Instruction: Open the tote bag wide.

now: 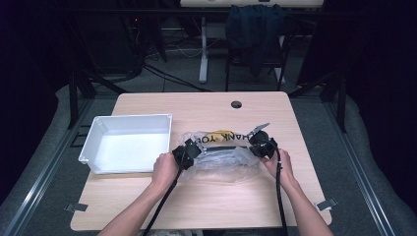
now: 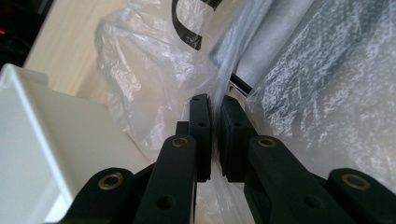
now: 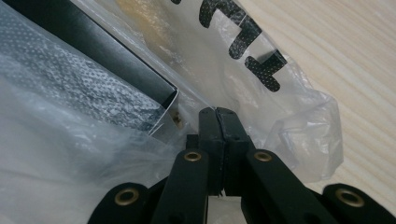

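A clear plastic bag (image 1: 223, 155) printed with black "THANK YOU" letters lies at the table's middle, with a dark flat box (image 3: 107, 42) inside it. My left gripper (image 1: 189, 150) holds the bag's left edge. In the left gripper view the jaws of this gripper (image 2: 215, 105) are pressed on a fold of the plastic bag (image 2: 154, 74). At the bag's right edge my right gripper (image 1: 260, 142) is shut on the film. The right gripper view shows its jaws (image 3: 217, 114) closed on the plastic bag (image 3: 299, 121) just beside the box's corner.
A white rectangular bin (image 1: 127, 142) stands left of the bag, its wall (image 2: 42, 140) close to my left gripper. The wooden table (image 1: 206, 105) has a cable hole (image 1: 236, 104) at the back. A chair with dark cloth (image 1: 253, 29) stands beyond the table.
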Demonstrator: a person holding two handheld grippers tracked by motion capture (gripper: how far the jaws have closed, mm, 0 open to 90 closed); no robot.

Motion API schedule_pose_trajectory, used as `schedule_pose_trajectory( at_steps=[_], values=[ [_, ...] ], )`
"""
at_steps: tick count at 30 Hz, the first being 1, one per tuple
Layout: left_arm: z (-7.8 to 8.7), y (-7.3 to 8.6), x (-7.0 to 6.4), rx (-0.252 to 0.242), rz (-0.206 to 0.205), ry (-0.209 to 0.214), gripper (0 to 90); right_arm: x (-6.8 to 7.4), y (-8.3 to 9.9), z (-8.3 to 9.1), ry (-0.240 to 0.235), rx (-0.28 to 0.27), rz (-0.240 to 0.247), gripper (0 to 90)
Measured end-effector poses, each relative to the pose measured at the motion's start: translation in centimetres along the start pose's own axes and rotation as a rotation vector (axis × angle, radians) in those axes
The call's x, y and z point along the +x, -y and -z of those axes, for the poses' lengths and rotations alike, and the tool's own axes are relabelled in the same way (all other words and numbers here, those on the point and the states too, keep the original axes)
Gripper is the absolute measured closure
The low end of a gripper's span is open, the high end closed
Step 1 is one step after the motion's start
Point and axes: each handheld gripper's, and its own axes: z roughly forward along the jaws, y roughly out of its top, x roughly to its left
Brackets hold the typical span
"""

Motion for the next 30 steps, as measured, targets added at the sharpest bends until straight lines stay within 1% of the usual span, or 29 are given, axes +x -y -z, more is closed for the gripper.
schedule_pose_trajectory(
  at_steps=[2,3,4,5,6,7,8,9,11,12,13,14,15,16,17,18,20,21,23,25,26,27,28,29,30],
  values=[
    [-0.1,0.2,-0.1,0.004,0.010,0.041,85.5,0.0,0.2,0.1,-0.015,0.007,0.003,89.7],
    [0.0,0.3,-0.1,0.005,0.022,0.079,85.6,0.0,0.3,0.2,-0.024,0.024,0.015,89.7],
    [0.1,0.4,-0.2,0.003,0.024,0.096,85.6,0.1,0.5,0.3,-0.021,0.021,0.021,89.7],
    [0.1,0.4,-0.2,0.003,0.024,0.096,85.6,0.1,0.6,0.5,-0.034,0.023,0.020,89.7],
    [0.5,0.6,-0.4,0.005,0.021,0.131,85.6,0.0,0.7,0.7,-0.033,0.038,0.032,89.7],
    [0.6,0.7,-0.5,0.003,0.021,0.150,85.6,0.0,0.8,0.8,-0.028,0.028,0.032,89.7],
    [0.8,0.7,-0.7,0.005,0.016,0.158,85.6,-0.1,0.9,0.9,-0.038,0.041,0.041,89.7],
    [0.9,0.8,-0.7,0.004,0.020,0.174,85.6,-0.1,1.1,0.9,-0.043,0.034,0.041,89.7],
    [1.1,1.0,-0.9,0.008,0.026,0.212,85.6,-0.1,1.2,1.1,-0.049,0.044,0.056,89.7],
    [1.2,1.0,-1.0,0.006,0.022,0.211,85.6,-0.1,1.3,1.2,-0.052,0.044,0.062,89.6],
    [1.4,1.1,-1.1,0.007,0.008,0.204,85.6,-0.1,1.2,1.4,-0.050,0.053,0.074,89.5],
    [1.4,1.1,-1.1,0.007,0.008,0.204,85.1,-0.1,1.2,1.5,-0.050,0.049,0.075,89.0],
    [1.6,1.0,-1.2,0.009,-0.009,0.164,83.0,0.0,1.4,1.4,-0.044,0.022,0.053,87.9],
    [1.8,1.0,-1.0,0.001,-0.021,0.126,81.3,-0.2,1.2,1.5,-0.041,0.046,0.067,87.7],
    [1.9,0.9,-0.7,-0.007,-0.019,0.102,80.6,-0.2,1.3,1.5,-0.036,0.038,0.058,87.0],
    [1.9,0.9,-0.4,-0.015,-0.004,0.097,80.1,-0.4,1.3,1.5,-0.038,0.042,0.061,86.7],
    [1.9,0.7,0.1,-0.026,0.015,0.078,80.0,-0.4,1.3,1.4,-0.038,0.035,0.052,86.8],
    [1.7,0.6,0.2,-0.026,0.025,0.068,80.1,-0.4,1.3,1.4,-0.042,0.041,0.054,86.9],
    [1.0,0.3,0.2,-0.017,0.036,0.051,81.2,-0.3,1.2,1.2,-0.035,0.046,0.050,87.2],
    [0.3,0.2,0.0,0.002,0.034,0.061,83.4,-0.2,1.1,1.0,-0.024,0.050,0.050,87.5],
    [0.0,0.2,-0.1,0.008,0.030,0.064,83.9,-0.1,1.2,0.9,-0.026,0.031,0.033,87.4],
    [-0.1,0.2,-0.3,0.011,0.026,0.065,84.4,-0.1,1.1,1.0,-0.024,0.048,0.044,87.5],
    [-0.1,0.2,-0.3,0.011,0.026,0.065,84.7,-0.1,1.1,1.0,-0.024,0.048,0.044,87.5],
    [-0.2,0.2,-0.3,0.017,0.025,0.073,84.9,0.0,1.2,0.8,-0.028,0.034,0.028,87.4],
    [-0.2,0.2,-0.3,0.017,0.025,0.073,85.1,0.0,1.2,0.8,-0.029,0.037,0.027,87.4]
  ],
)
